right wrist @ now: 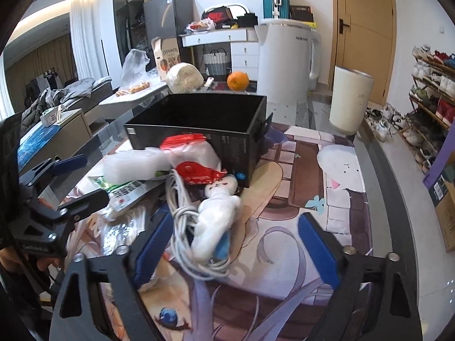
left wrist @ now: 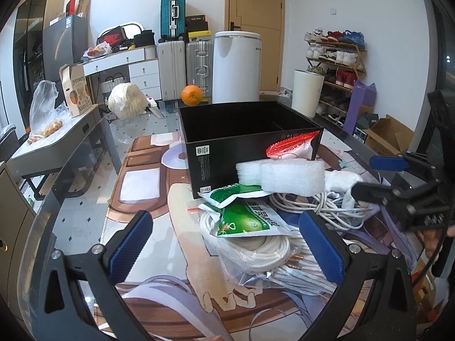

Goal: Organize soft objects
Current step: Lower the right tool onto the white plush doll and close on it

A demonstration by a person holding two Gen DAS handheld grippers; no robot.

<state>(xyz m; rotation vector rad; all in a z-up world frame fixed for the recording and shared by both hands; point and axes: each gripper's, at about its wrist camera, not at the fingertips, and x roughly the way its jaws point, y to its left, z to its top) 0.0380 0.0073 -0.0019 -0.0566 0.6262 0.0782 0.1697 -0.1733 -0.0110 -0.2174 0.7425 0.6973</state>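
Note:
A black open box point(left wrist: 250, 130) point(right wrist: 199, 130) stands on the printed mat. In front of it lies a heap: white foam pieces point(left wrist: 281, 174) point(right wrist: 133, 167), a red-and-clear bag point(left wrist: 290, 147) point(right wrist: 196, 153), a green packet point(left wrist: 244, 218) point(right wrist: 125, 190), and loose white cable point(left wrist: 318, 204) point(right wrist: 182, 213). A white plush toy point(right wrist: 219, 213) lies on the cable between the fingers of my right gripper point(right wrist: 236, 247) point(left wrist: 365, 177), which is open; its pads do not press on it. My left gripper point(left wrist: 227, 244) point(right wrist: 76, 182) is open over a bagged coil of white cable point(left wrist: 253, 247).
An orange point(left wrist: 192, 95) point(right wrist: 237, 81), a white kettle point(left wrist: 236, 65) point(right wrist: 287, 62) and a white cup point(left wrist: 307, 92) point(right wrist: 349, 99) stand behind the box. A wrapped pale bundle point(left wrist: 126, 101) sits at the back left. The table's glass edge curves along both sides.

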